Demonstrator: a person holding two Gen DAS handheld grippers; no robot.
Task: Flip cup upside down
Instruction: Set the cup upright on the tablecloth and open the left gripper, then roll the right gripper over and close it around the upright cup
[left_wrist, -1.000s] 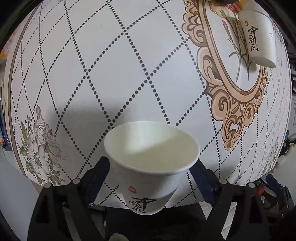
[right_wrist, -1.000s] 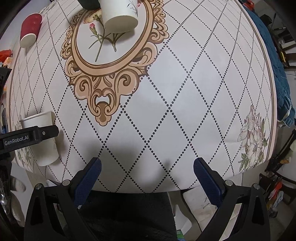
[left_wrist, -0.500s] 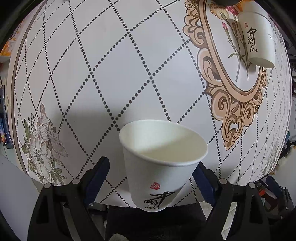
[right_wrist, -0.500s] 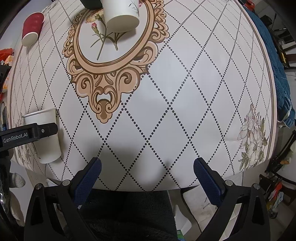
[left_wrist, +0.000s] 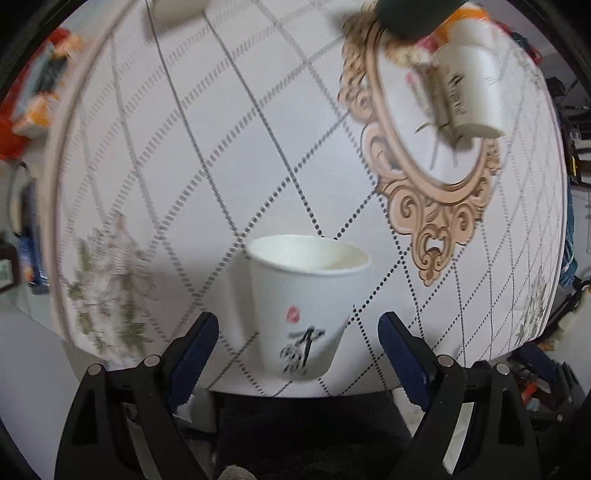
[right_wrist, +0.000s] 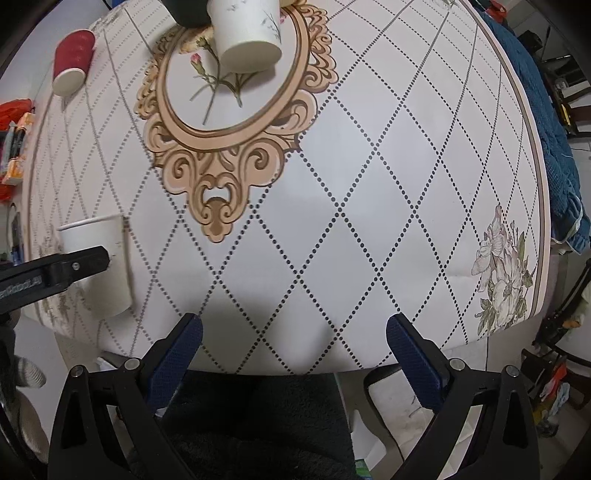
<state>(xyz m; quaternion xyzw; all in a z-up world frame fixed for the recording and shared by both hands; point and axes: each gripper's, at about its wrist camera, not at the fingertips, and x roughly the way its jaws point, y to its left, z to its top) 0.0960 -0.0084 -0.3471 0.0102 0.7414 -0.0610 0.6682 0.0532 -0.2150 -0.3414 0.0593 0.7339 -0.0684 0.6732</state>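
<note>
Our left gripper (left_wrist: 297, 330) jaws spread, cup (left_wrist: 303, 306) standing rim-up between them near the table (right_wrist: 332, 177) edge, untouched. Axis vertical. Right gripper (right_wrist: 293, 338) open, empty, farther off. Left takes it. Another cup (right_wrist: 245, 33) beyond.

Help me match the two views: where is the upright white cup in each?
Left wrist: upright white cup at lower centre, between the open left gripper fingers.
Right wrist: same cup at the left edge, behind a black finger.
Shared landmark: the upside-down cup on the oval floral medallion.
</note>
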